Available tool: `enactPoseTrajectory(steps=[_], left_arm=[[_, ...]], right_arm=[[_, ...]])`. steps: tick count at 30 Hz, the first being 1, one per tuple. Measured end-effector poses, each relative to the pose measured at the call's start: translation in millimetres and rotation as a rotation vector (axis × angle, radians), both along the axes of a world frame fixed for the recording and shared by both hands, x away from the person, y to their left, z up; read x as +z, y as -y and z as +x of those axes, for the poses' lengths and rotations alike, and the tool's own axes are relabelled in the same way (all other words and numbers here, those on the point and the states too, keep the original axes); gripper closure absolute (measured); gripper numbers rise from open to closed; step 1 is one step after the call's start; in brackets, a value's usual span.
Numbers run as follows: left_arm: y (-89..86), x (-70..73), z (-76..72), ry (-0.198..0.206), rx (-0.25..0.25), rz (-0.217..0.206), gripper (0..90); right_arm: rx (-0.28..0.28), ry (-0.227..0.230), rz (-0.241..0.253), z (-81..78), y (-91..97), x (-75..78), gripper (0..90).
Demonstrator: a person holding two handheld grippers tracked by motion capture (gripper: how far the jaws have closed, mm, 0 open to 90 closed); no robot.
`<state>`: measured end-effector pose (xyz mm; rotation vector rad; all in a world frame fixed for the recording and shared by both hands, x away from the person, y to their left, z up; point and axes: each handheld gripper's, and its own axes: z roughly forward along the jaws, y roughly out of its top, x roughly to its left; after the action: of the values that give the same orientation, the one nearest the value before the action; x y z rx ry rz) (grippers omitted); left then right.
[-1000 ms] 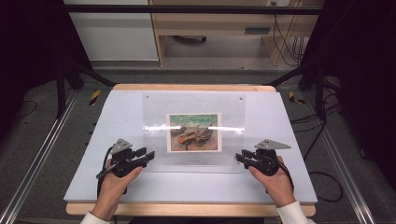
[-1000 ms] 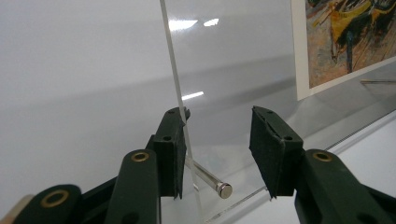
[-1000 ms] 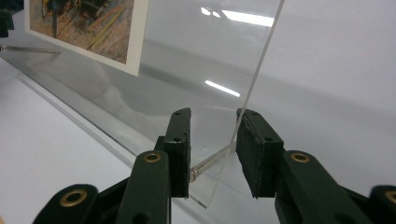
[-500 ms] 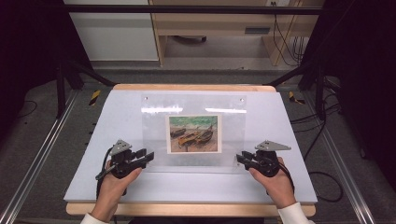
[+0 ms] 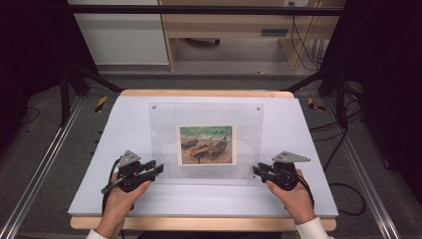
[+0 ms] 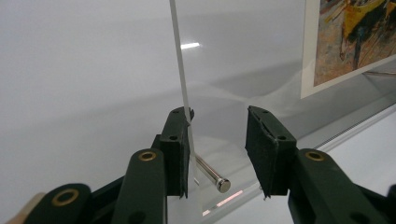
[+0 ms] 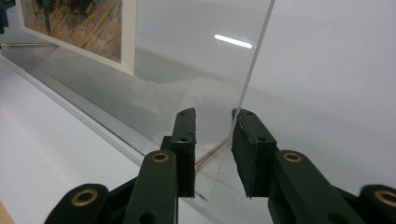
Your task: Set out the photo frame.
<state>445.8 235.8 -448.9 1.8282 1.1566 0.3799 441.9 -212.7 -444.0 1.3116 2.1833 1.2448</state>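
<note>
L gripper (image 5: 158,169) & R gripper (image 5: 257,171) jaws closing round acrylic frame (image 5: 206,142), pale board (image 5: 124,119), dark room.

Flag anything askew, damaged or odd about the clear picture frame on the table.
No damage shows. The oddity: the clear frame stands tilted, its near edge raised off the white table, a metal standoff pin exposed below. The picture sits straight. Left gripper and right gripper flank its near corners.
</note>
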Motion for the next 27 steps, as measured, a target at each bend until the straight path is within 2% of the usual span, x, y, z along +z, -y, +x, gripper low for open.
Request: enactPoseTrajectory(steps=[14, 19, 20, 22, 27], left_arm=[[0.5, -0.9, -6.6, -0.018, -0.015, 0.027, 60.0], [0.5, -2.1, -9.3, -0.024, -0.019, 0.033, 60.0], [0.5, -2.5, -9.9, -0.024, -0.019, 0.034, 60.0], [0.3, -3.0, -10.9, -0.025, -0.022, 0.039, 60.0], [-0.3, -4.7, -12.1, -0.028, -0.033, 0.041, 60.0]], right_arm=[[0.003, 0.003, -0.016, -7.1, -1.1, -2.4, 71.0], [-0.002, -0.013, -0.014, -10.9, -2.1, -3.0, 71.2], [0.006, 0.0, -0.021, -10.4, -1.7, -3.4, 71.2], [-0.001, -0.017, -0.019, -12.4, -2.4, -3.3, 71.2], [0.009, -0.017, -0.03, -14.0, -2.0, -4.6, 71.3]])
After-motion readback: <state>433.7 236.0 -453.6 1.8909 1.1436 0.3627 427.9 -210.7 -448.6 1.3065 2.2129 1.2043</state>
